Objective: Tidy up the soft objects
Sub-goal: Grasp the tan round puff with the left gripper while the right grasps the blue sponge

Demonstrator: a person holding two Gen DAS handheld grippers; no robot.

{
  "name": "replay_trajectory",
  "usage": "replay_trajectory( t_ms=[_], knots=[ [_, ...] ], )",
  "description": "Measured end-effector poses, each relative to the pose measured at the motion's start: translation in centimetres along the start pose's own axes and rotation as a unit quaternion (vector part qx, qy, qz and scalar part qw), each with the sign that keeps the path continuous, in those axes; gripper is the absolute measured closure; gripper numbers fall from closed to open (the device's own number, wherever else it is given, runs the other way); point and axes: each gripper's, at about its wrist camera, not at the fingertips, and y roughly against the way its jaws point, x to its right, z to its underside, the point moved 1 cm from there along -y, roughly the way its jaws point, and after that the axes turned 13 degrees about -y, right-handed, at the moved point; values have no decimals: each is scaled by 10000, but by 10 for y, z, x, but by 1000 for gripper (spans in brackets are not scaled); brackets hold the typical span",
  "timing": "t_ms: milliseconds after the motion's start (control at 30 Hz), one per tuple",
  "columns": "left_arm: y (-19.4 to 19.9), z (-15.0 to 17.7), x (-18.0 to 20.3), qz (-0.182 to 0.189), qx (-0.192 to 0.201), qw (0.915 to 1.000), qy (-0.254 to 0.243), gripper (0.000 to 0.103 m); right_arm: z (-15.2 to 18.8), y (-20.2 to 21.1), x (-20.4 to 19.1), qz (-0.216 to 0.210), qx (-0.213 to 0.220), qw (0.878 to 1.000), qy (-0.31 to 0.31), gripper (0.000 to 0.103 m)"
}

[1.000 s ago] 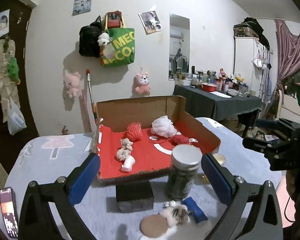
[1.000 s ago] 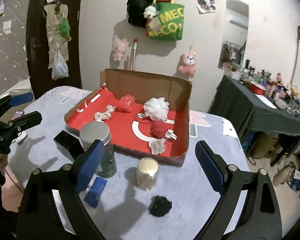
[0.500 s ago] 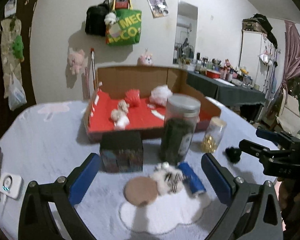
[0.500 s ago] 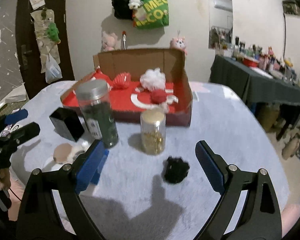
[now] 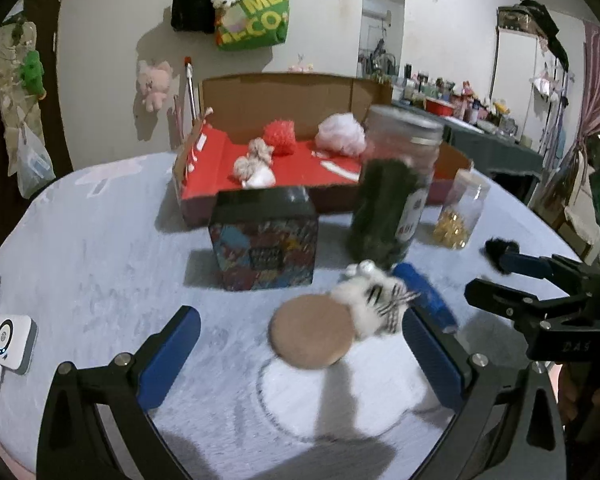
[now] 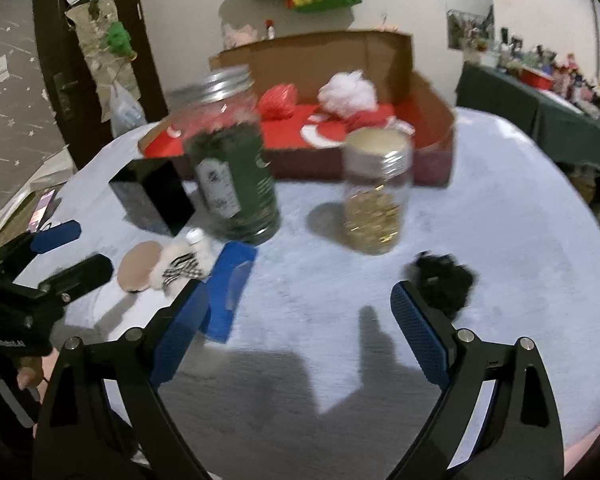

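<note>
A white fluffy toy with a striped bow point(image 5: 374, 300) lies on the table beside a tan round puff point(image 5: 310, 336); both show in the right wrist view too, toy point(image 6: 182, 262), puff point(image 6: 138, 266). A black fluffy scrunchie point(image 6: 444, 280) lies just ahead of my right gripper's right finger; it also shows in the left wrist view point(image 5: 500, 248). My left gripper point(image 5: 300, 356) is open and empty, low over the table just before the puff. My right gripper point(image 6: 300, 316) is open and empty. The red-lined cardboard box point(image 5: 204, 184) holds several soft items, among them a white pouf point(image 5: 342, 134).
A dark patterned cube box point(image 5: 266, 236), a tall green-filled jar point(image 5: 396, 188), a small jar of gold beads point(image 6: 376, 192) and a blue flat pack point(image 6: 228, 288) stand between the grippers and the box. A phone and white charger point(image 5: 8, 342) lie at the left edge.
Both grippers have dropped lower and closer to the table. The left one has neared the puff and white toy; the right one has neared the black scrunchie. Both stay open.
</note>
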Motion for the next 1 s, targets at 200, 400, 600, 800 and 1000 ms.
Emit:
replay_trajectory(
  t_ms=[200,400,600,800,1000],
  knots=[
    [-15,3,-8,260,-239,9993,-94,7,3,-19,-10,-187,-288,9994,32,10],
    [-29,5,-6,439,-441,9976,-301,15,6,-29,-23,-197,-386,9987,277,15],
    [-39,8,-8,641,-522,9960,-350,40,9,-33,-30,-135,-356,9976,572,45],
    [-32,3,-2,899,-449,9939,-451,79,13,-25,-32,-344,-392,9952,827,81],
    [-18,-6,4,891,-276,9944,-503,83,4,-6,-22,-562,-268,9960,645,86]
  ],
)
